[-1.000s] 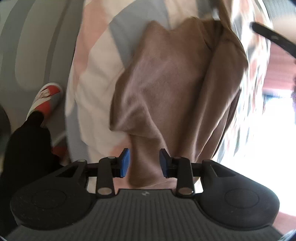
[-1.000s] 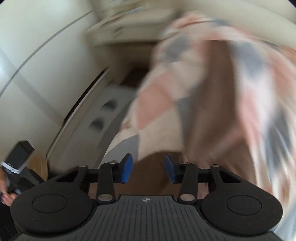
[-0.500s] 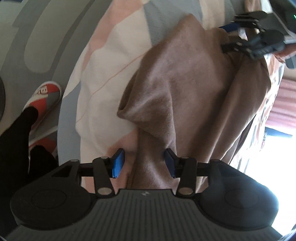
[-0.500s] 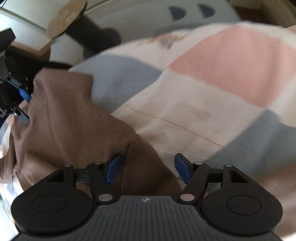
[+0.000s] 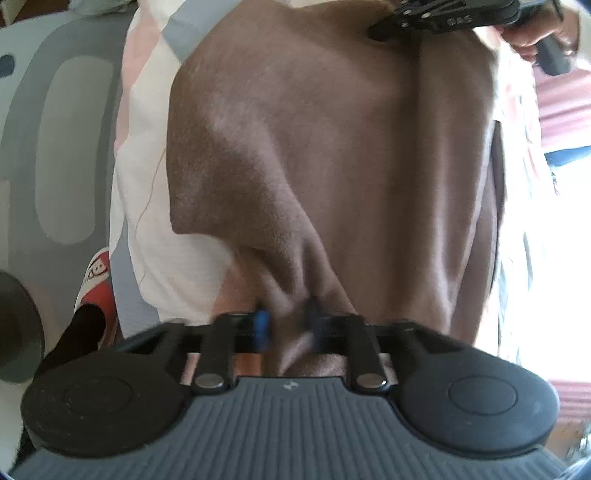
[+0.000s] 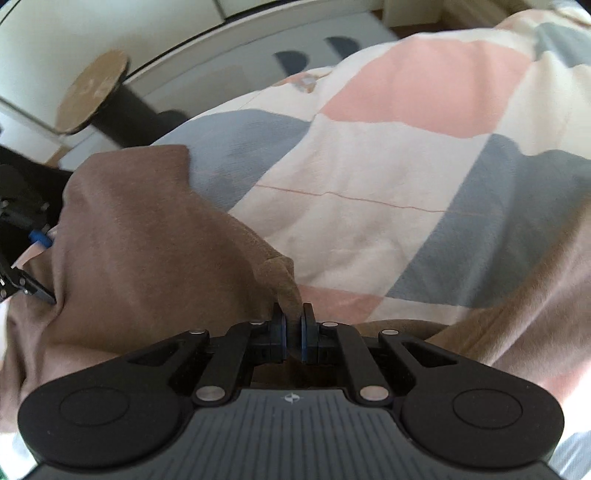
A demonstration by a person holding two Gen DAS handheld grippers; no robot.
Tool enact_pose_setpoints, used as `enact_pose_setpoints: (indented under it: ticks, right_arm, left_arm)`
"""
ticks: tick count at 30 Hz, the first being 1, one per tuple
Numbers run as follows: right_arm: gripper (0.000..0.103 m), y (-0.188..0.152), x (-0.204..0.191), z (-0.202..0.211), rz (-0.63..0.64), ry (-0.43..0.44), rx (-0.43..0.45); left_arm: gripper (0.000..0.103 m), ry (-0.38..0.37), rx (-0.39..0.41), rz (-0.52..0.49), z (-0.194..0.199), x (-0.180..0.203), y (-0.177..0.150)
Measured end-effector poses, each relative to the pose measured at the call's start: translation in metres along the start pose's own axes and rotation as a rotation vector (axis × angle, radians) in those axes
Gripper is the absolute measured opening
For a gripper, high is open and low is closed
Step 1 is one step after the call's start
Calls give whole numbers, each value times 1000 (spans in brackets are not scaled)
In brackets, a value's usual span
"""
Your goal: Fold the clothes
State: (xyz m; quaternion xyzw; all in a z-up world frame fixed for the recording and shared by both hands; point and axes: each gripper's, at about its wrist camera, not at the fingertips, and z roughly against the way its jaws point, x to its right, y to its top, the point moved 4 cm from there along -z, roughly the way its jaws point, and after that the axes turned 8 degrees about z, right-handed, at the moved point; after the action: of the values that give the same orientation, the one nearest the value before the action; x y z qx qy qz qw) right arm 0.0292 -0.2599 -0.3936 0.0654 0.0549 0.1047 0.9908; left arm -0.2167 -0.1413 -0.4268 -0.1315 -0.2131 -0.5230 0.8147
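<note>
The right gripper (image 6: 292,330) is clamped on a corner of the brown fleece garment (image 6: 147,258). The left gripper (image 5: 286,326), motion-blurred, pinches a bunched fold at the opposite end. The garment lies stretched lengthwise between both grippers on the pink, grey and cream patchwork bedspread (image 6: 406,177).

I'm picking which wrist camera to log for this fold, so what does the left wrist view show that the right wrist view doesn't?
Only the left wrist view: a red-and-white shoe on the grey floor mat, and the person's hand holding the other tool.

Only the right wrist view: a round brown stool, white cabinet fronts, and the right gripper with jaws shut on a fold of cloth.

Both: the brown garment on the pink, grey and cream checked bedcover. The left gripper is motion-blurred, its jaws apart around bunched cloth.
</note>
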Motion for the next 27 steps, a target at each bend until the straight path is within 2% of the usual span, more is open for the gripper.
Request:
enact_pose_setpoints:
  ticks: [2, 6, 8, 12, 15, 18, 22, 25, 27]
  right_arm:
    - [4, -11, -7, 14, -26, -62, 36]
    - [3, -35, -15, 68, -164, -221, 156]
    - [3, -53, -28, 104, -263, -343, 215]
    - [3, -110, -63, 201, -535, -640, 360]
    - [3, -155, -111, 280, -788, -889, 500]
    - [3, -179, -179, 343, -991, -1120, 616]
    - [3, -196, -263, 410, -1149, -1396, 657]
    - [3, -191, -317, 453, -1220, -1577, 670]
    - [3, -183, -346, 477, -1243, -1690, 638]
  left_arm:
    - [4, 24, 26, -47, 18, 9, 4]
    - [4, 113, 173, -219, 70, 42, 20]
    - [4, 154, 286, -294, 103, 60, 39]
    - [4, 125, 503, -424, 171, 109, 92]
    - [4, 53, 646, -577, 219, 172, 126]
    - [4, -38, 795, -769, 267, 243, 143]
    - [4, -194, 942, -987, 326, 325, 135]
    - [5, -307, 1007, -1105, 359, 361, 124]
    - [5, -377, 1032, -1167, 375, 376, 117]
